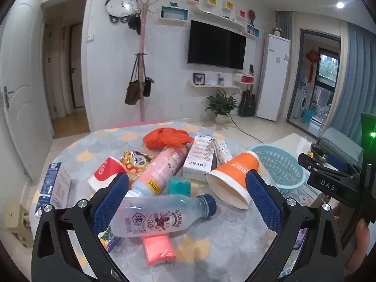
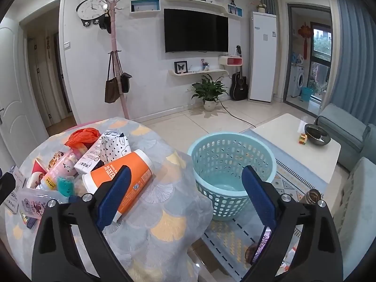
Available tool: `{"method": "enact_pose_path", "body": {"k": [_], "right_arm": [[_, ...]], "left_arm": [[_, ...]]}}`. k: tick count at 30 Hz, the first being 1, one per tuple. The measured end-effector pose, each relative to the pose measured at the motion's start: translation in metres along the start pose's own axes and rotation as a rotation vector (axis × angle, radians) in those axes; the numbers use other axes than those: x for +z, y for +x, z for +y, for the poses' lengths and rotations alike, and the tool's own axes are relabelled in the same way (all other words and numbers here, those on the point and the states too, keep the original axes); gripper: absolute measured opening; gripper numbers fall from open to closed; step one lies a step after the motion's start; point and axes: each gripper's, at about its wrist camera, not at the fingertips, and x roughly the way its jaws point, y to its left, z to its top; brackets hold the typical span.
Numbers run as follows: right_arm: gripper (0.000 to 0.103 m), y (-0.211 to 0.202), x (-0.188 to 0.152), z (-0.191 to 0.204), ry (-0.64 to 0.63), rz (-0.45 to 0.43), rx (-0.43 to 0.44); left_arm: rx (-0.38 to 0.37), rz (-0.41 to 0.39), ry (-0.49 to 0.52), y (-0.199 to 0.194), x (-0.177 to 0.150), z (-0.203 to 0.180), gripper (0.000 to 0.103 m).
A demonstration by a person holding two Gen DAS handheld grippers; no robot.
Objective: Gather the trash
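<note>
Left gripper (image 1: 188,199) jaws wide, straddling clear plastic bottle with dark blue cap (image 1: 162,216), lying on its side near table edge atop pink block (image 1: 159,249); not gripped.

Right gripper (image 2: 185,202) jaws wide, empty, between orange-and-white paper cup (image 2: 122,183) and pale blue perforated plastic basket (image 2: 232,171), which stands on floor right of table.

Risks:
- round bottle may roll or squirt from pads on closing
- may nudge cup off table
- drop may miss basket

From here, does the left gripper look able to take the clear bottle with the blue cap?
Probably yes. The left gripper is open, and the clear bottle lies on top of the pile between its fingers, with nothing over it.
</note>
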Motion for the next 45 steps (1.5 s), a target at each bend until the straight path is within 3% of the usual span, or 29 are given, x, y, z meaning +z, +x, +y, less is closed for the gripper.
{"method": "enact_pose_path", "body": {"k": [22, 30, 45], "right_arm": [[0.089, 0.002, -0.001, 0.002, 0.002, 0.002, 0.008], [0.083, 0.001, 0.001, 0.006, -0.01, 0.001, 0.014], [0.082, 0.0, 0.0, 0.009, -0.013, 0.002, 0.022]], "left_arm": [[0.001, 0.017, -0.019, 0.009, -0.006, 0.005, 0.096], [0.007, 0.015, -0.032, 0.007, -0.005, 0.009, 0.096], [0.013, 0.014, -0.033, 0.007, -0.004, 0.013, 0.096]]}}
